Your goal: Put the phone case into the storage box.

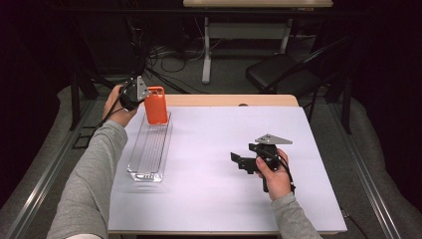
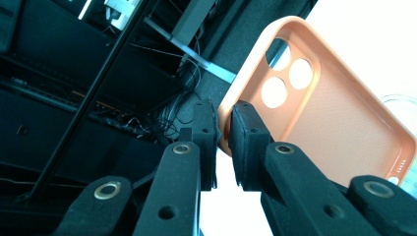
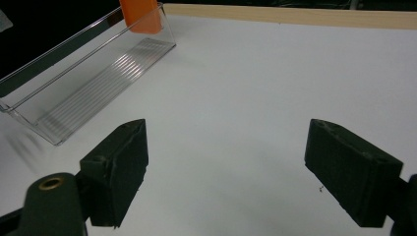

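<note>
Table under white sheet; clear tray lying at 9 o'clock. Orange case held upright over tray's far end, at 11 o'clock. Probably light, thin-walled, flexible, slick; best pinched on rim edge. Left gripper clamped narrow on case rim. Right gripper at 4 o'clock, jaws wide, empty.

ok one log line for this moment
left gripper: shut on orange phone case | case: over clear tray far end | right gripper: open, idle
</note>
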A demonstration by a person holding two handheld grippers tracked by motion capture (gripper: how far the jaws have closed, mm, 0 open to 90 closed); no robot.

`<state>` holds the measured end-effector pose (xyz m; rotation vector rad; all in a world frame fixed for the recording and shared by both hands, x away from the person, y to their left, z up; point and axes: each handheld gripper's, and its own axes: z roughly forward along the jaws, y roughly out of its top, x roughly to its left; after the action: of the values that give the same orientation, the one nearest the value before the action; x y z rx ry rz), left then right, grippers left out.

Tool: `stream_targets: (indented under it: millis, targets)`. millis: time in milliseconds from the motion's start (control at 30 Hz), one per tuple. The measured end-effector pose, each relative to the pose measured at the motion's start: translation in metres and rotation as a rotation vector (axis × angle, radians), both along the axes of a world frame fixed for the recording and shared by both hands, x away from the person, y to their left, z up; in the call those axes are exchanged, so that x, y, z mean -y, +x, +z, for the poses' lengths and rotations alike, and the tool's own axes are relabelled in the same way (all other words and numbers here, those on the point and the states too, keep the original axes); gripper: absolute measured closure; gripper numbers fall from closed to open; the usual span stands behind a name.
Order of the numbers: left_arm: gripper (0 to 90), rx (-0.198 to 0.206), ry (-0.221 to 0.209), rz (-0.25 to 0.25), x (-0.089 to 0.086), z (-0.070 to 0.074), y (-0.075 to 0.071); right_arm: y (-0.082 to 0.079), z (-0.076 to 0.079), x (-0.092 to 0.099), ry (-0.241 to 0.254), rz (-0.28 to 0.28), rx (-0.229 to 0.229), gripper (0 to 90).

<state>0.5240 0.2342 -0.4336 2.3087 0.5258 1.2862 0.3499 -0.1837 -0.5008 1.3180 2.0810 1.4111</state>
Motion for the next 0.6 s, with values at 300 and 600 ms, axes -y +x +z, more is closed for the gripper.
stream_targets:
  millis: [300, 600]
  targets:
    - [81.9, 0.009, 0.024, -0.024, 0.007, -0.006, 0.001, 0.000, -0.001, -0.001, -0.006, 0.007, 0.002, 16.5]
    - [81.9, 0.009, 0.007, -0.022, 0.005, -0.016, 0.001, 0.000, -0.002, -0.001, -0.008, 0.008, -0.004, 16.5]
